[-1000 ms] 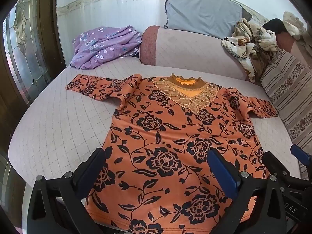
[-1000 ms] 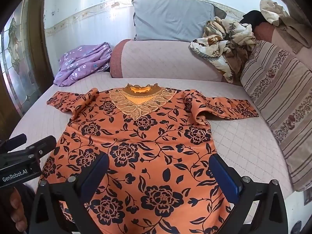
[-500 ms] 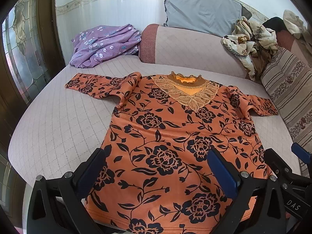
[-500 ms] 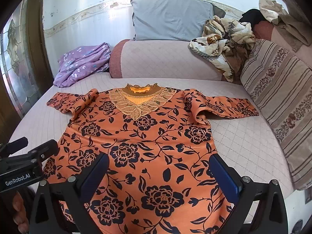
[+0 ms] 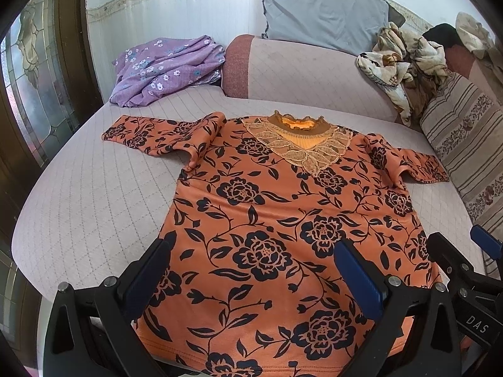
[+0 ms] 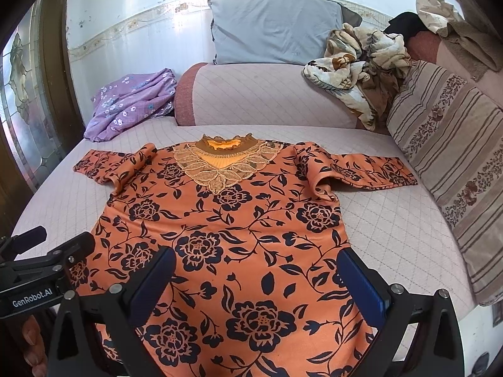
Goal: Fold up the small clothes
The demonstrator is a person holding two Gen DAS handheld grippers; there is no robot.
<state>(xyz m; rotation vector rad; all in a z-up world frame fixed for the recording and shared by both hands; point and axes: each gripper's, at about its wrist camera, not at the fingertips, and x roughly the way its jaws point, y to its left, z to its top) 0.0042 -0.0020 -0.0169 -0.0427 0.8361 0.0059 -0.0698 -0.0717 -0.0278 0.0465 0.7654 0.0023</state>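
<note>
Left gripper (image 5: 251, 278): fingers (image 5: 143, 278) spread wide apart, clamped on nothing, poised above the near hem, left side. Right gripper (image 6: 257, 286): fingers (image 6: 361, 286) likewise wide apart and empty, poised above the near hem, right side; its body seen at the right edge of the left view.

Blouse (image 5: 283, 220): orange with black flowers, lace collar (image 5: 298, 147) at the far end. Laid flat, front up, on the bed (image 5: 88, 194), hem toward the fingers, collar away. Left sleeve (image 5: 163, 135) stretched out sideways with a bunched ridge at the shoulder; right sleeve (image 6: 361, 169) stretched out the other way, also puckered at the armhole. No fold made yet.

Handling, as judged: light, soft, limp knit; likely to sag and drag on the quilted cover rather than keep shape. Lace probably delicate, best left untouched. Good holds: the two hem corners, or a sleeve cuff and the shoulder seam. Hem passes directly beneath both pairs of fingers; sleeves and collar well apart from them.

Surroundings: purple flowered cloth (image 5: 163, 69) at the far left corner, grey pillow (image 6: 276, 28) on the backrest, crumpled blanket (image 6: 355, 66), striped cushion (image 6: 456, 163) along the right.
</note>
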